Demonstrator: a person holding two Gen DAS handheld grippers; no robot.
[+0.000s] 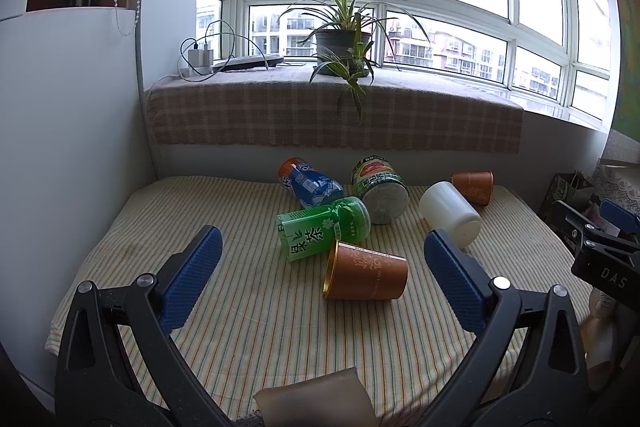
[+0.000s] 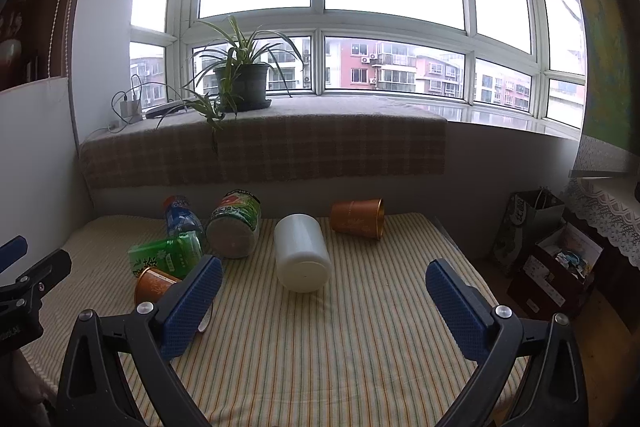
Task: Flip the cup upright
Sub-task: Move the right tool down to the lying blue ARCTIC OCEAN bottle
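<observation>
From the left wrist view I find my left hand-held gripper (image 1: 322, 263) spread wide and holding nothing, hanging above the striped worktop (image 1: 260, 327). Between its blue pads (image 1: 192, 279) lies the near copper cup (image 1: 365, 273), on its side, its gold-rimmed mouth turned left. Its rim is touching or just beside the green tea bottle (image 1: 320, 229), which also lies on its side. Behind that are a blue bottle (image 1: 310, 185) and a green-labelled jar (image 1: 380, 189), both lying down. To the right a white jar (image 1: 450, 213) lies on its side, and a second copper cup (image 1: 473, 186) lies tipped over near the back wall. My right hand-held gripper (image 1: 600, 239) shows at the right edge. A potted plant (image 1: 340, 39) stands on the window ledge. From the right wrist view my right hand-held gripper (image 2: 324, 287) is likewise spread and empty. The white jar (image 2: 302, 253) lies between its pads (image 2: 458, 307), further ahead. The far copper cup (image 2: 357, 218) lies on its side beyond it, mouth turned right. The near copper cup (image 2: 154, 282) is partly hidden behind the left pad, beside the green tea bottle (image 2: 164, 257).
</observation>
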